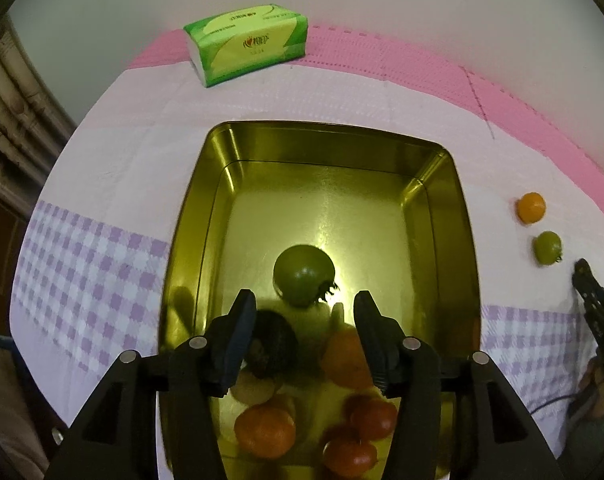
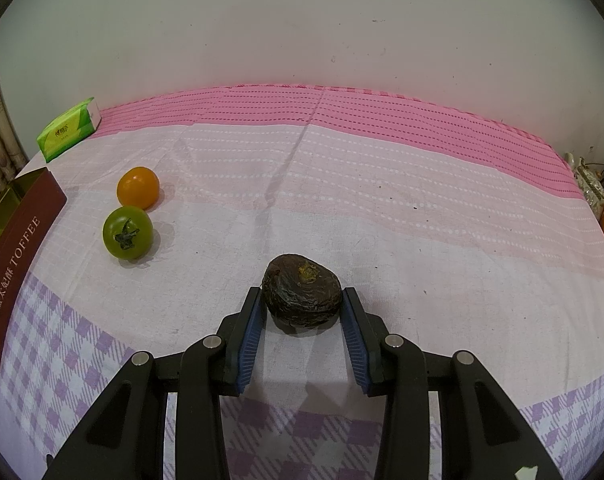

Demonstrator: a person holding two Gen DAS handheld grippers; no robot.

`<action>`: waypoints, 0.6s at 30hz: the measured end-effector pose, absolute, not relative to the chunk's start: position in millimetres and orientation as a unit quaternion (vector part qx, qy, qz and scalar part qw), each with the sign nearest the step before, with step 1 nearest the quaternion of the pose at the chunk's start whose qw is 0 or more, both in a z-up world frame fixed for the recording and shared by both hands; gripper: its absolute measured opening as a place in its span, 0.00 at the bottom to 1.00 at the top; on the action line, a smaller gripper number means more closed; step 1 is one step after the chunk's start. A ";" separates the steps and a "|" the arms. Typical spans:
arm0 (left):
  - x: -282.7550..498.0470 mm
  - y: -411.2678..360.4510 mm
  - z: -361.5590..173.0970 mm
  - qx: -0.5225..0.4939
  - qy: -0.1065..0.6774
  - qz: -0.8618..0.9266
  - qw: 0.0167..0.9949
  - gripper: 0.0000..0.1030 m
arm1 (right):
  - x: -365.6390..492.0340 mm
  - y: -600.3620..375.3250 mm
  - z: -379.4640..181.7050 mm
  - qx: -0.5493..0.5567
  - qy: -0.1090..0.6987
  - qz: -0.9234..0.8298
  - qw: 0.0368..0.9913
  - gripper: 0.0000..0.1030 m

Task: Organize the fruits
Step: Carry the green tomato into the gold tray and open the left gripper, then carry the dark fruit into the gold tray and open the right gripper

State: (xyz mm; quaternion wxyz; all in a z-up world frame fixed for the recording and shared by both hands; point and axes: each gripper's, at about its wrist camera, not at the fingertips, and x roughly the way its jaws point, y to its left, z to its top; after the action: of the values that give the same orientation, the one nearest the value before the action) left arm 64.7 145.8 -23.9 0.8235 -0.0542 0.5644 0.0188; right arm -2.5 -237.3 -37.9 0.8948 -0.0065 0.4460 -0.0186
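A gold metal tin (image 1: 442, 184) holds a green tomato (image 1: 304, 274), a dark wrinkled fruit (image 1: 274, 344) and several orange and red fruits (image 1: 264, 432). My left gripper (image 1: 304, 308) hangs open and empty above the tin, just short of the green tomato. On the cloth an orange fruit (image 2: 138, 187) and a green tomato (image 2: 127, 232) lie side by side; both show in the left wrist view (image 1: 531, 207) (image 1: 547, 247). My right gripper (image 2: 302, 300) is open with its jaws on either side of a dark wrinkled fruit (image 2: 301, 298) that rests on the cloth.
A green tissue pack (image 1: 246, 42) lies at the back of the table, also in the right wrist view (image 2: 68, 128). The tin's dark red "TOFFEE" side (image 2: 18, 264) stands at the left. A wall runs behind the table. Clutter sits at the far right edge (image 2: 594, 188).
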 end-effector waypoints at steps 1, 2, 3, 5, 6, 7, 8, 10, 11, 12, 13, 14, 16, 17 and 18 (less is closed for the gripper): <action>60.1 147.3 -20.7 -0.055 0.562 0.018 0.825 0.53 | -2.5 -237.8 -37.9 -0.007 0.446 -0.019 0.895 0.36; 54.2 149.6 -16.6 -0.054 0.559 0.017 0.827 0.56 | -2.5 -237.9 -37.9 -0.007 0.446 -0.019 0.895 0.34; 50.7 150.9 -13.8 -0.054 0.557 0.018 0.829 0.57 | -2.4 -237.5 -37.8 -0.008 0.445 -0.020 0.895 0.33; 40.3 156.1 -7.0 -0.059 0.548 0.021 0.834 0.59 | -1.4 -237.0 -38.0 -0.010 0.445 -0.020 0.895 0.32; 32.3 161.1 -2.3 -0.063 0.541 0.022 0.838 0.59 | -0.8 -236.5 -37.8 -0.011 0.445 -0.020 0.895 0.32; 26.5 165.1 0.0 -0.065 0.538 0.025 0.840 0.60 | -0.1 -236.4 -37.4 -0.011 0.446 -0.020 0.895 0.32; 19.5 170.1 3.4 -0.067 0.533 0.029 0.843 0.60 | 0.3 -236.1 -35.3 -0.006 0.446 -0.020 0.895 0.31; 11.9 176.0 8.9 -0.066 0.523 0.038 0.849 0.61 | -1.0 -231.0 -26.9 -0.003 0.438 -0.017 0.899 0.31; 4.4 180.9 11.9 -0.063 0.516 0.047 0.853 0.61 | -1.1 -225.8 -21.0 -0.003 0.434 -0.010 0.901 0.31; 0.3 182.7 14.7 -0.061 0.511 0.053 0.856 0.62 | -1.4 -219.5 -15.3 -0.002 0.431 0.000 0.902 0.31; -3.6 187.0 16.7 -0.058 0.506 0.060 0.858 0.62 | -2.0 -207.5 -6.1 -0.003 0.426 0.018 0.905 0.31; -8.2 190.0 17.5 -0.055 0.502 0.068 0.860 0.63 | -2.7 -195.4 1.7 -0.008 0.420 0.034 0.907 0.31; -14.3 198.8 18.1 -0.053 0.496 0.081 0.863 0.64 | -4.0 -166.7 16.6 -0.016 0.411 0.073 0.908 0.31; -19.2 201.7 18.4 -0.053 0.493 0.085 0.864 0.65 | -4.2 -152.6 22.7 -0.018 0.407 0.093 0.909 0.31; -24.6 205.3 18.3 -0.053 0.492 0.090 0.864 0.65 | -4.8 -137.8 28.0 -0.019 0.405 0.113 0.907 0.31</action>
State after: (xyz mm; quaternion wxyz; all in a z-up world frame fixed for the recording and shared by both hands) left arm -24.6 205.3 18.3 0.8645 -0.0530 0.4917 0.0902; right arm -4.8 -137.8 28.0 0.9072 -0.0192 0.4048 0.1133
